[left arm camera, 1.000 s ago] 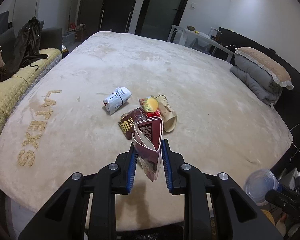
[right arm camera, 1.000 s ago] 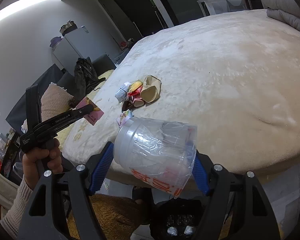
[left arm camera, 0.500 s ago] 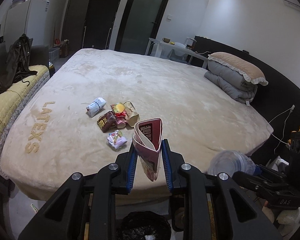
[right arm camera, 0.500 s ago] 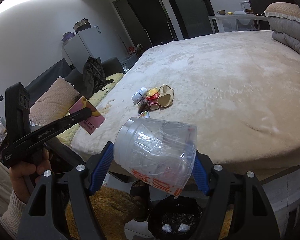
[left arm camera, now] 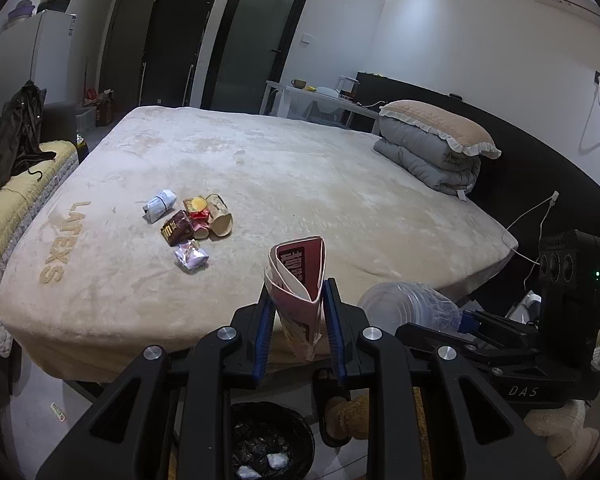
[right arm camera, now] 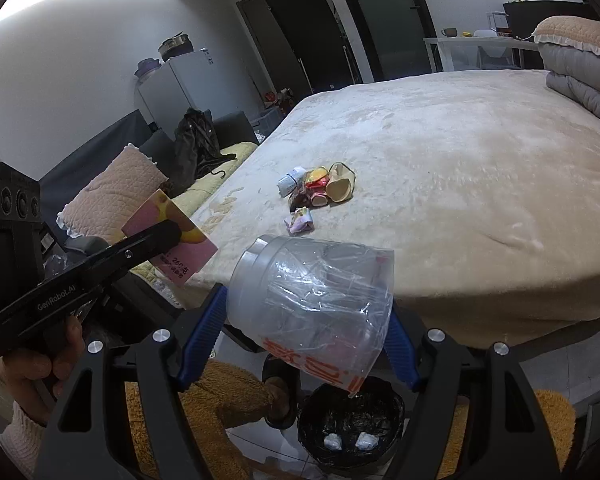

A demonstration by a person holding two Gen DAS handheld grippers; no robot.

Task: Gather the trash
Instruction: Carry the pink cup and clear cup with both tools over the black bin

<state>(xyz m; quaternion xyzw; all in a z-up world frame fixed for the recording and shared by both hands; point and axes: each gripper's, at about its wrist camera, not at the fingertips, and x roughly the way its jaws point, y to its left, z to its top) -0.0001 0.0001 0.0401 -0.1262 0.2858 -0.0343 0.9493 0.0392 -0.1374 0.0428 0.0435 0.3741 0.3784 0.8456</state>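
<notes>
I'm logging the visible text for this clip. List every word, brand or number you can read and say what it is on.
"LATEXS": on the bed cover.
"DAS": on the right gripper, seen in the left wrist view.
"GenRobot.AI": on the left gripper, seen in the right wrist view.
"26" plus unreadable characters: on the pink folded leaflet.
Red print on the clear plastic container: cut off, unreadable.
Brown snack wrapper: too small to read.
</notes>
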